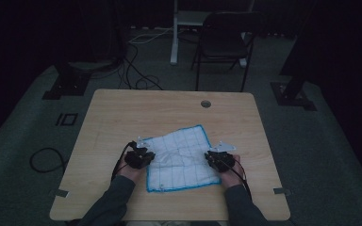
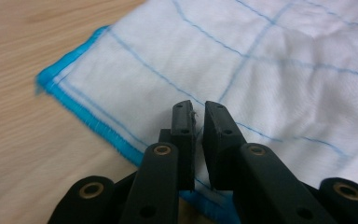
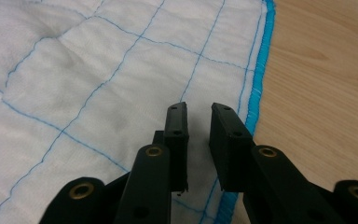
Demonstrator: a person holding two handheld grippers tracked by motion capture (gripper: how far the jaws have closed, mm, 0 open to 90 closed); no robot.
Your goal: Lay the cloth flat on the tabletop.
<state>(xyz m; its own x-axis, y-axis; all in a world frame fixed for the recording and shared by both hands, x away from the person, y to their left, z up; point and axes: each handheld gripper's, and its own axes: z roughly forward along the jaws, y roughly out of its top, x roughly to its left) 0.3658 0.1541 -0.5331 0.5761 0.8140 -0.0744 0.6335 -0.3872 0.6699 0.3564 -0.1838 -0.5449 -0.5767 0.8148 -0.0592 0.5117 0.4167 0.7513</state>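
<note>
Left gripper (image 2: 198, 108), right gripper (image 3: 200, 112): narrow gaps over soft white blue-gridded cloth (image 1: 179, 157).

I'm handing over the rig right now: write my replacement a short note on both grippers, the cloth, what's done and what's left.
Left gripper: over the cloth's left edge, jaws nearly together with a narrow gap, nothing clearly pinched.
Right gripper: over the right edge, jaws a little wider apart, nothing between them.
White cloth with blue grid and blue hem: lies spread flat, slightly wrinkled, on the wooden table, near the person's side.
Done: both grippers are placed at opposite edges.
Left: probably grip both edges, then fold or lift; no fold made yet.
</note>
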